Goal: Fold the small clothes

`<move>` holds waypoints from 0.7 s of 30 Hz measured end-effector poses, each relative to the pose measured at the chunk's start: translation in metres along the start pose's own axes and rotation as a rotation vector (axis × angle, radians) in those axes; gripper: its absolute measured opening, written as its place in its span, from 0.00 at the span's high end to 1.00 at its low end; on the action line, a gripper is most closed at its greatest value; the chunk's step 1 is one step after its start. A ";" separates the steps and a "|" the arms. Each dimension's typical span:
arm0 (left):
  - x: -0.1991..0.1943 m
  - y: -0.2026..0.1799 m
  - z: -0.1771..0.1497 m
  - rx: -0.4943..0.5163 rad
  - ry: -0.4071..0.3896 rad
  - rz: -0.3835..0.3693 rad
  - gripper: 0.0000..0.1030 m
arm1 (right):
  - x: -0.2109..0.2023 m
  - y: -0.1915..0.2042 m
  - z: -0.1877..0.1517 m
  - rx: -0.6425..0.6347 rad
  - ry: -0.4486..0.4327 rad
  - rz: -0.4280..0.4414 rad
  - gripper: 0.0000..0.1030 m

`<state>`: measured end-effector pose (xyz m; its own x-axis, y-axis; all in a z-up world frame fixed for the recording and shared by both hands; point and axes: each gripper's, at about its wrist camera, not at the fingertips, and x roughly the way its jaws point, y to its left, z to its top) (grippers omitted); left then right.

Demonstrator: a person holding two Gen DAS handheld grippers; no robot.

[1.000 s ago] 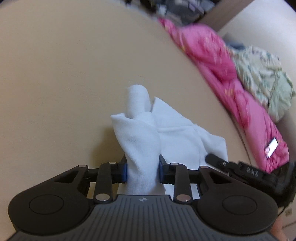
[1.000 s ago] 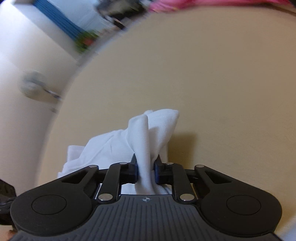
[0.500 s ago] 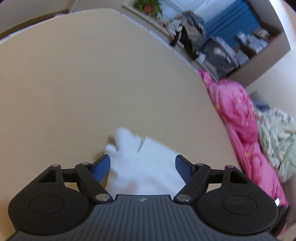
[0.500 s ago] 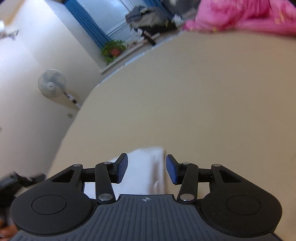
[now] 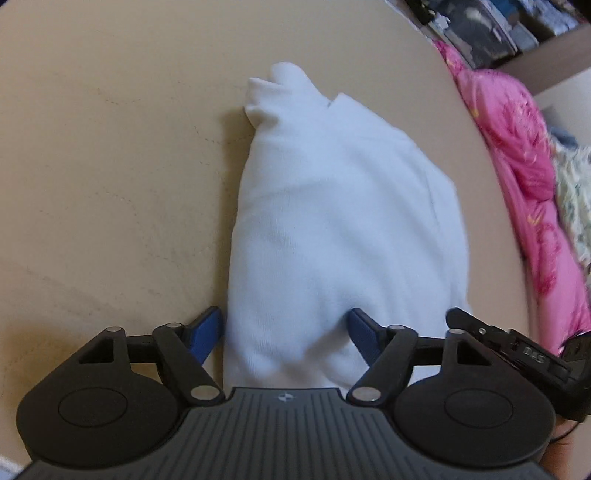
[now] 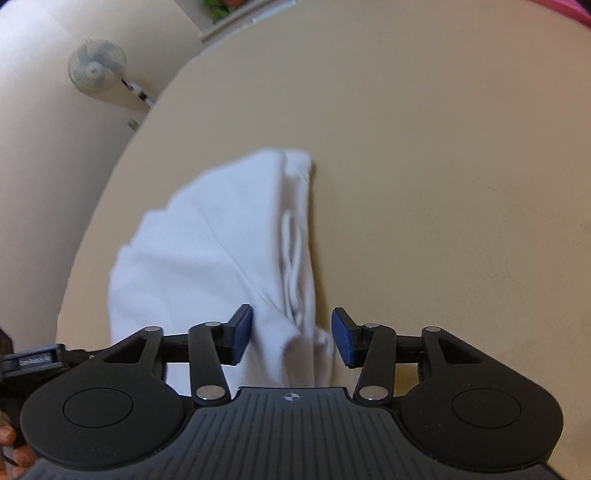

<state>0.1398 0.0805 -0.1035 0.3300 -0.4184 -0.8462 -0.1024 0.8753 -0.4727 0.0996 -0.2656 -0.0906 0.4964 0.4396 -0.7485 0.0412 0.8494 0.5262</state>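
Note:
A small white garment [image 5: 332,221] lies folded on the beige surface [image 5: 110,184]. My left gripper [image 5: 286,332] is open, its blue pads on either side of the garment's near end without pinching it. The same garment shows in the right wrist view [image 6: 229,251], with a folded edge along its right side. My right gripper [image 6: 291,339] is open around the garment's near right corner. The other gripper's black tip [image 5: 517,350] shows at the right of the left wrist view.
A pink quilt [image 5: 517,166] and a pale floral cloth [image 5: 572,206] lie along the right edge of the surface. Cluttered shelves [image 5: 498,26] stand beyond. A wall fan [image 6: 96,68] and a plant [image 6: 221,5] are past the far left edge.
Both grippers were shut on the white garment and holding it up one second ago. They have let go and opened, and the garment now lies flatter, with both grippers low over its near end.

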 end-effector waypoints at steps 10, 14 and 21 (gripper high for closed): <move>-0.060 0.016 -0.001 0.172 -0.114 -0.065 0.74 | -0.017 -0.005 -0.014 0.056 -0.015 0.199 0.81; -0.057 0.023 -0.008 0.200 -0.066 0.028 0.66 | -0.016 0.000 -0.025 0.030 0.065 0.185 0.80; -0.052 0.002 -0.048 0.404 -0.067 0.142 0.66 | -0.024 0.021 -0.041 -0.151 0.042 0.028 0.77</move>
<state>0.0776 0.0927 -0.0723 0.4008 -0.2817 -0.8718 0.2197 0.9533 -0.2071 0.0530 -0.2466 -0.0780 0.4586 0.4731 -0.7522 -0.1051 0.8694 0.4827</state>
